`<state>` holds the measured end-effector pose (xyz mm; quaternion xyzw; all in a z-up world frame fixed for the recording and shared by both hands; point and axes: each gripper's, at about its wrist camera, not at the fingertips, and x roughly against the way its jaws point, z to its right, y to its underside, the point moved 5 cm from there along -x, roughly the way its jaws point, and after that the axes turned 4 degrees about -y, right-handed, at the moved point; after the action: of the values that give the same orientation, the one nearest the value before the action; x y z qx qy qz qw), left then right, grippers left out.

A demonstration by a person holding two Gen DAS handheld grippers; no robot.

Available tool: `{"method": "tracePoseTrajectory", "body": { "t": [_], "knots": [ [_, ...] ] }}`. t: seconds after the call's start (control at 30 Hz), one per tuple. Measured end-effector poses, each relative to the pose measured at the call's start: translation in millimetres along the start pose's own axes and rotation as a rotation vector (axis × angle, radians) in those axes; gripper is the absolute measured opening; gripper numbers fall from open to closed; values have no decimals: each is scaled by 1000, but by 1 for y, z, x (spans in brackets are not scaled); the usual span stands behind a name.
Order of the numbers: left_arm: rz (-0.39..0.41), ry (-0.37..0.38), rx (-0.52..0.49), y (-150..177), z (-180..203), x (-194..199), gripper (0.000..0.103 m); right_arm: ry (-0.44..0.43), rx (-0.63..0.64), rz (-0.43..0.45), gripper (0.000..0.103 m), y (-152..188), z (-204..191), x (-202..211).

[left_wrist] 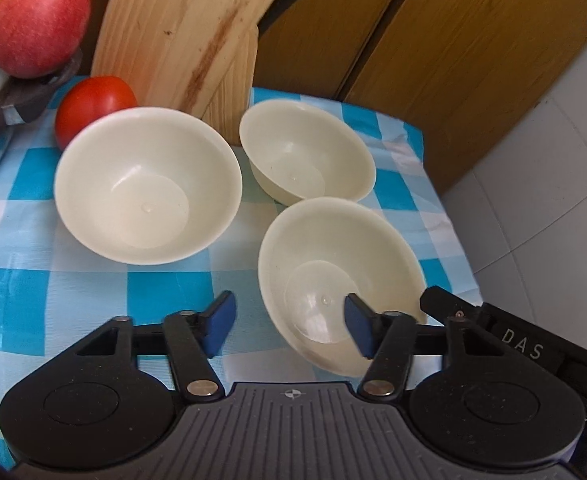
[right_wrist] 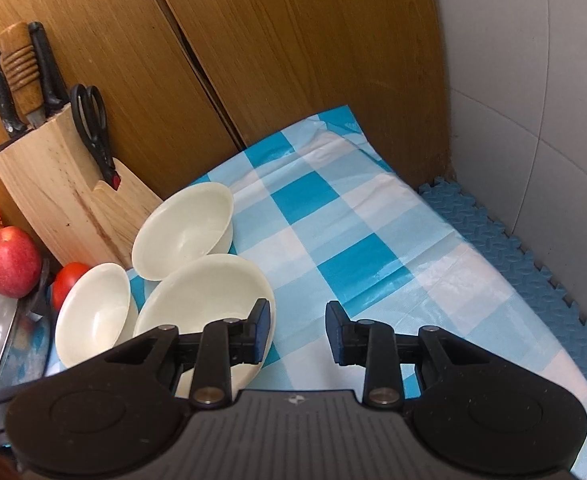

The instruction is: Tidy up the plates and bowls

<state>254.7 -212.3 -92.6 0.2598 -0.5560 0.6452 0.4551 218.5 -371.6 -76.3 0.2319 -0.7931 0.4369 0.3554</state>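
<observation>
The left gripper [left_wrist: 289,326] hangs wide open and empty over the near rim of the nearest cream bowl [left_wrist: 339,276]. The right gripper [right_wrist: 298,332] is also spread, holding nothing, above the blue checked cloth [right_wrist: 333,224]. Beyond stand the left bowl [left_wrist: 147,184] and the far bowl [left_wrist: 307,150], then a tomato [left_wrist: 93,100], an apple [left_wrist: 37,20] and the wooden knife block [right_wrist: 61,184].

Black left gripper [left_wrist: 289,326], blue pads [left_wrist: 221,326], silver rivets, ribbed grey base.
</observation>
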Motion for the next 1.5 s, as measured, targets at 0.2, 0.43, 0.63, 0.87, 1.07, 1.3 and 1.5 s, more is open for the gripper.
{"method": "tracePoseTrajectory", "body": {
  "t": [0.2,0.43,0.63,0.87,1.07,1.3,1.5],
  "knots": [
    [-4,26,-14,-3,3,-6,41,-20,-2,-30,18,1,-6,-11],
    [-7,23,-51,-5,4,-13,23,-30,-24,-84,11,7,-7,-22],
    [-6,34,-77,-6,4,-8,23,-40,-20,-88,11,9,-8,-17],
    [22,-20,-124,4,-4,22,23,-78,13,-100,11,18,-24,-3],
    [24,-34,-88,26,-32,52,23,-138,58,-143,12,37,-44,14],
    [36,-45,-37,45,-64,77,24,-173,110,-182,12,68,-69,26],
    [23,-55,-16,55,-85,83,24,-176,145,-206,12,89,-84,26]
  ]
}}
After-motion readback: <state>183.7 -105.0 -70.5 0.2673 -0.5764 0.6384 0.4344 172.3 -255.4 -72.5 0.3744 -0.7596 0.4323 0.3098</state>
